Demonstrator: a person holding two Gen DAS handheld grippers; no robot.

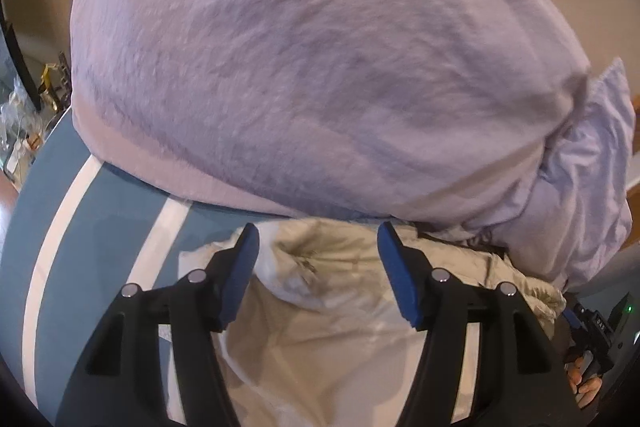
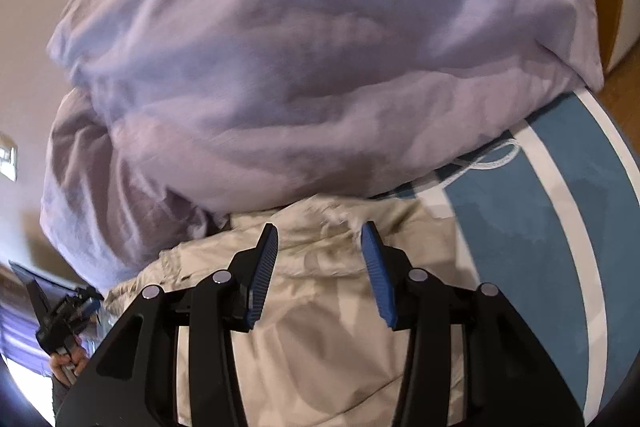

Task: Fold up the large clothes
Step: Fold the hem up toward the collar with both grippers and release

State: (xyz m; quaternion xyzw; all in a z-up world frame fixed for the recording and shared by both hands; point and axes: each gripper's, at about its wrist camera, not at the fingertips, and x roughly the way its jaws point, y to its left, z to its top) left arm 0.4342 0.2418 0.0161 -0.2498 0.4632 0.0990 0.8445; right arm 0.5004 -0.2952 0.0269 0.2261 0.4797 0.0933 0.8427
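A crumpled beige garment (image 1: 320,315) lies on a blue cloth with white stripes (image 1: 100,211); it also shows in the right wrist view (image 2: 332,307). A big lilac pillow or duvet bundle (image 1: 320,67) lies just beyond it, filling the upper part of both views (image 2: 320,67). My left gripper (image 1: 318,247) is open, its blue pads over the garment's bunched edge, holding nothing. My right gripper (image 2: 320,251) is open above the same garment, empty. Whether the pads touch the fabric I cannot tell.
A white cord (image 2: 484,163) lies on the blue striped cloth (image 2: 520,227) by the lilac bundle. The other hand-held gripper shows at the right edge (image 1: 596,339) and at the left edge (image 2: 64,315). Clutter stands at far left (image 1: 24,115).
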